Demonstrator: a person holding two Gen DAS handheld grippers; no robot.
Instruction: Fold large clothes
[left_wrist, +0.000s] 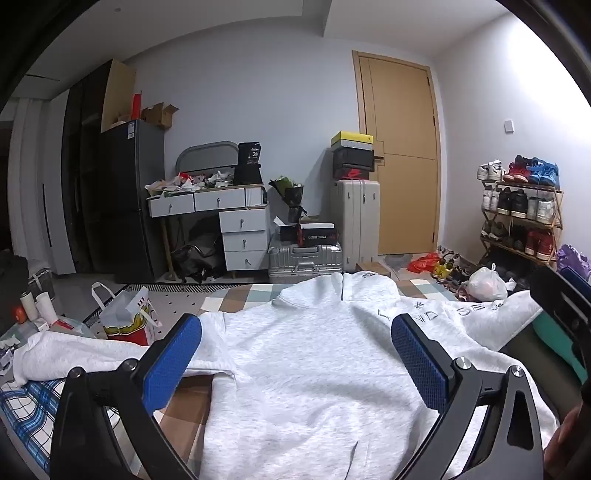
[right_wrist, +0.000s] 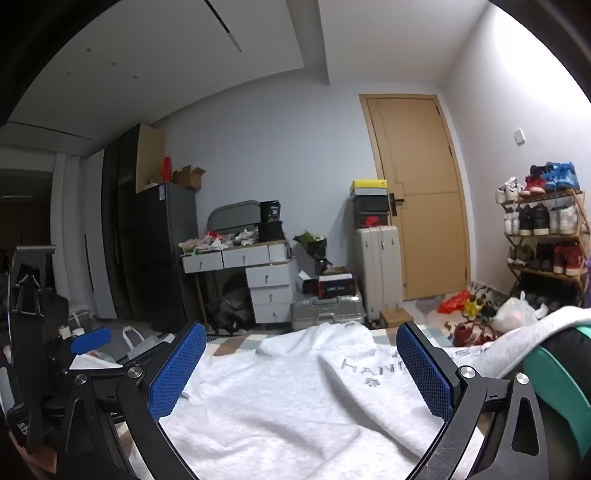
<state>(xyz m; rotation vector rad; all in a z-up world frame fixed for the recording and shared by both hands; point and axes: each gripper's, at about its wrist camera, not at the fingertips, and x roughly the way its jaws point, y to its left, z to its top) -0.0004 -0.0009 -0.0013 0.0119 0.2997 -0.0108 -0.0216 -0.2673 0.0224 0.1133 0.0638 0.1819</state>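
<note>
A light grey hoodie lies spread flat on the bed, hood at the far end, one sleeve stretched to the left and the lettered sleeve to the right. My left gripper hovers over its body, blue pads wide apart, nothing between them. In the right wrist view the hoodie fills the lower middle, its printed sleeve running right. My right gripper stands open above it, empty. The left gripper's blue pad shows at the left of that view.
A checked bed cover lies under the hoodie. A paper bag and bottles stand at the left of the bed. Beyond are silver suitcases, a white drawer desk, a shoe rack, a door and a green cushion at right.
</note>
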